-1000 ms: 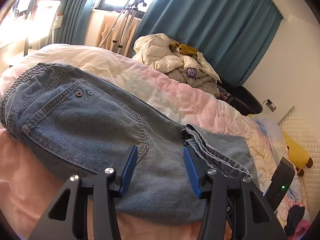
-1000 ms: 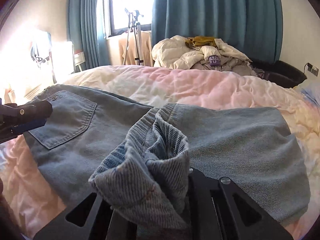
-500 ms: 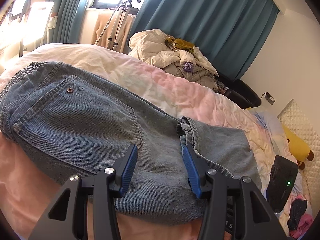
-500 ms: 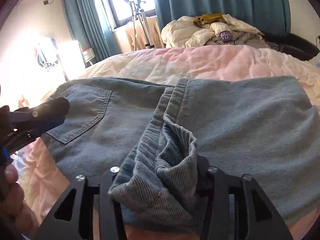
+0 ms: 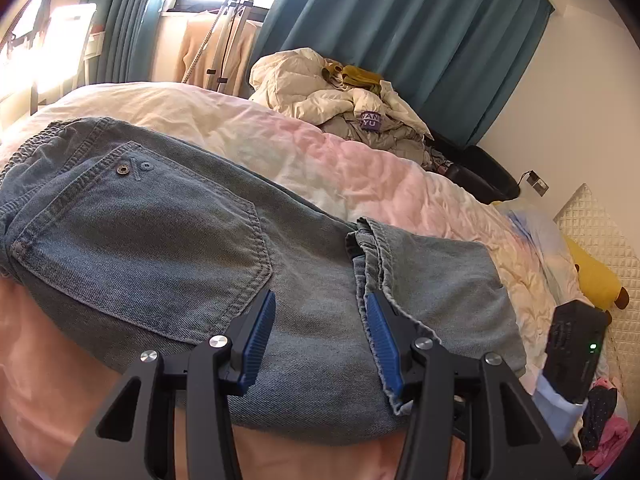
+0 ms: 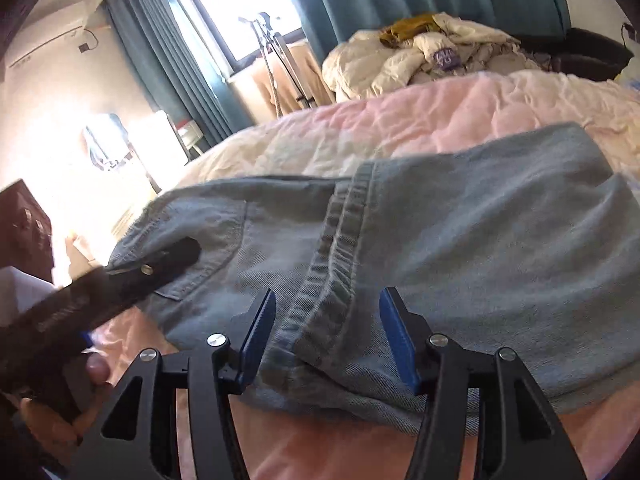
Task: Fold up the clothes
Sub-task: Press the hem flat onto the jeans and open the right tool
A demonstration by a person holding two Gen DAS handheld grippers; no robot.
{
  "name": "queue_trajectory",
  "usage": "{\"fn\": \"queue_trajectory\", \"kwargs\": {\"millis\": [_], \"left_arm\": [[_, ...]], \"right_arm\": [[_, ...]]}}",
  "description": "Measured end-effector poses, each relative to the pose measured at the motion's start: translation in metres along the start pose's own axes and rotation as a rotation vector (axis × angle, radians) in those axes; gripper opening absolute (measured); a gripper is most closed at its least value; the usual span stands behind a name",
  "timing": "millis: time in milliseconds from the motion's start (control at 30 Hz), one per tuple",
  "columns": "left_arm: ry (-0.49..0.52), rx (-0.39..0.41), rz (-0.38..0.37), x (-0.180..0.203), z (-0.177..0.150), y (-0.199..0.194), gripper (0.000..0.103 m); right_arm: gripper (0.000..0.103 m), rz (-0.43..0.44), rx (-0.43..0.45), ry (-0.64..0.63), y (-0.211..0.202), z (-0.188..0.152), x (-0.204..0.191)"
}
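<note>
One bed [image 5: 360,168] under a pink-and-cream quilt fills both views, and one pair of folded blue jeans [image 5: 168,240] lies flat on it, straight ahead of and beneath both tools. One heap of pale clothes [image 5: 340,100] sits far beyond the tips, by the teal curtains [image 5: 420,40]. One yellow plush toy [image 5: 592,276] is off to the right of the left tool. Left tool [image 5: 320,322]: jaws apart, about half spread, low over the denim, with the hem edge just beside its right pad and nothing gripped. Right tool [image 6: 328,324]: jaws apart and closing, the ribbed hem [image 6: 340,248] lying loose between the pads, not pinched. One back pocket [image 5: 144,240] sits ahead-left of the left tool.
</note>
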State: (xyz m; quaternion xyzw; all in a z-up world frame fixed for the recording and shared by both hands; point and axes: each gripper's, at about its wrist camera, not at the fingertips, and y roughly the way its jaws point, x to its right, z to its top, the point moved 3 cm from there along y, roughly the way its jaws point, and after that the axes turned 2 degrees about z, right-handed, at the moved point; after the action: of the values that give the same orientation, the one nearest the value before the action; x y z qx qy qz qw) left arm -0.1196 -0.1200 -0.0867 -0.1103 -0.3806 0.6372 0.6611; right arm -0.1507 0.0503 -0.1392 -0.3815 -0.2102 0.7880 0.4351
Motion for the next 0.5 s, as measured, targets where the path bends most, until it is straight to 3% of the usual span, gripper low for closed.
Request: {"fn": "queue_trajectory", "kwargs": {"millis": [33,100,167,333,400,500], "left_arm": [[0.001,0.000,-0.001,0.000,0.000,0.000,0.049],[0.002,-0.001,-0.004,0.001,0.000,0.000,0.049],[0.003,-0.002,-0.007,0.001,-0.001,0.001,0.049],[0.007,-0.002,-0.015,0.003,-0.001,0.000,0.049],[0.012,0.000,-0.020,0.004,-0.001,0.000,0.049],[0.025,-0.003,-0.019,0.007,-0.003,0.001,0.049]], "right_arm": [[0.043,0.000,-0.007,0.011,0.005,-0.002,0.003],[0.020,0.017,0.002,0.022,0.007,-0.002,0.004],[0.010,0.021,0.041,-0.002,-0.003,0.003,-0.002],[0.009,0.015,0.135,-0.099,-0.042,0.014,-0.027],[0.009,0.008,0.113,-0.113,-0.041,0.012,-0.031],[0.010,-0.004,0.003,-0.078,-0.012,0.000,-0.018]]}}
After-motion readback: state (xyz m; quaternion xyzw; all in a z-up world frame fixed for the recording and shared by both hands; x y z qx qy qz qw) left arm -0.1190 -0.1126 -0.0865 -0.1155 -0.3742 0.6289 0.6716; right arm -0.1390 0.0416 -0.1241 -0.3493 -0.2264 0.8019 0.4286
